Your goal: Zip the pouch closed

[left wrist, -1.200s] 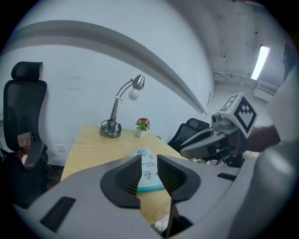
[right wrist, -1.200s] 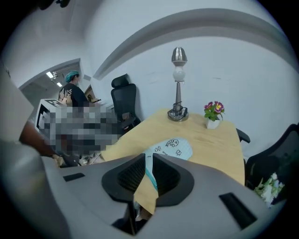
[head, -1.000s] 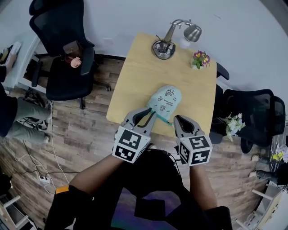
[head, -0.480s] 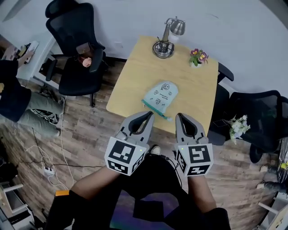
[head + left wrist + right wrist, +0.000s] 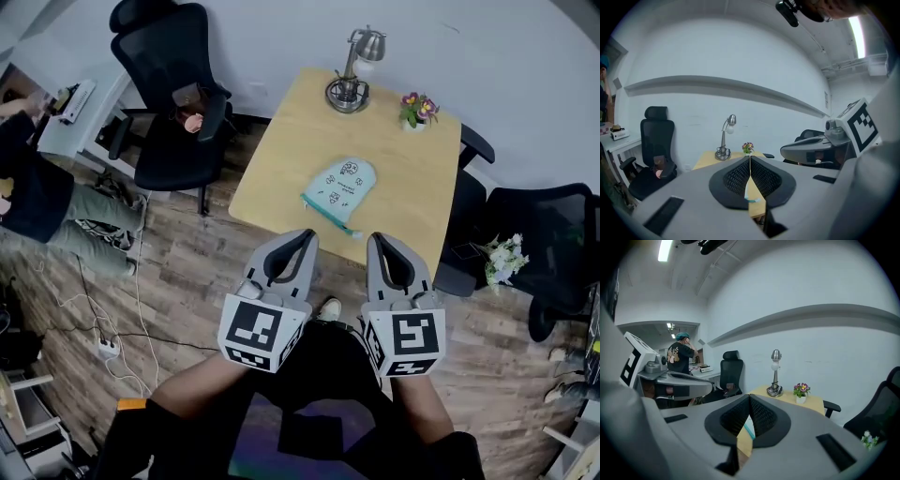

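Left claw (image 5: 307, 235) and right claw (image 5: 374, 239) are hovering clenched and empty at 6 o'clock of the mint pouch (image 5: 343, 186), which is lying near the 6 o'clock edge of the bench (image 5: 281, 155), where a clenched nudge could be shoving it off.

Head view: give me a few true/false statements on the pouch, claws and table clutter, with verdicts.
1. The pouch lies flat on the wooden table. True.
2. The left claw grips the pouch. False: it is shut on nothing, apart from the pouch.
3. The right claw is shut and empty. True.
4. The lamp stands at the table's near edge. False: it stands at the far edge, by the wall.
5. A small flower pot sits near the table's far right corner. True.
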